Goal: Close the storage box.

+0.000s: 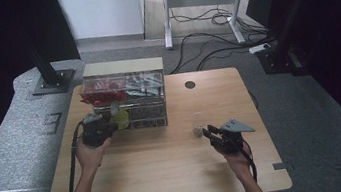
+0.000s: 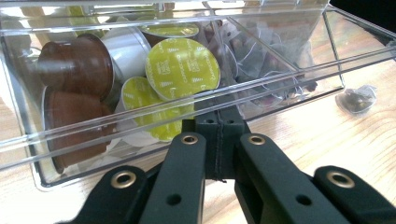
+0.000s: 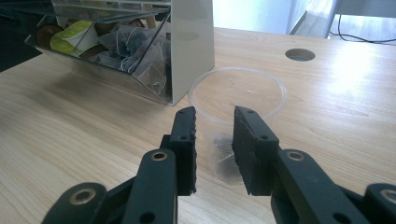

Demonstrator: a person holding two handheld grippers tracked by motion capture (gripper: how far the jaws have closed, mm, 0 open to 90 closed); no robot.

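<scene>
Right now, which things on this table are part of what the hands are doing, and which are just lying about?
In use:
- clear drawer of capsules and tea bags, left gripper shut on its front edge
- clear plastic cup with a tea bag inside, right gripper gripping its wall

Just there:
- red packets in the organizer's top
- cables on the floor

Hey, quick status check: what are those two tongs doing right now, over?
Left tongs shut on clear drawer front. Right tongs on clear plastic cup holding a tea bag. Nothing in the way, over.
</scene>
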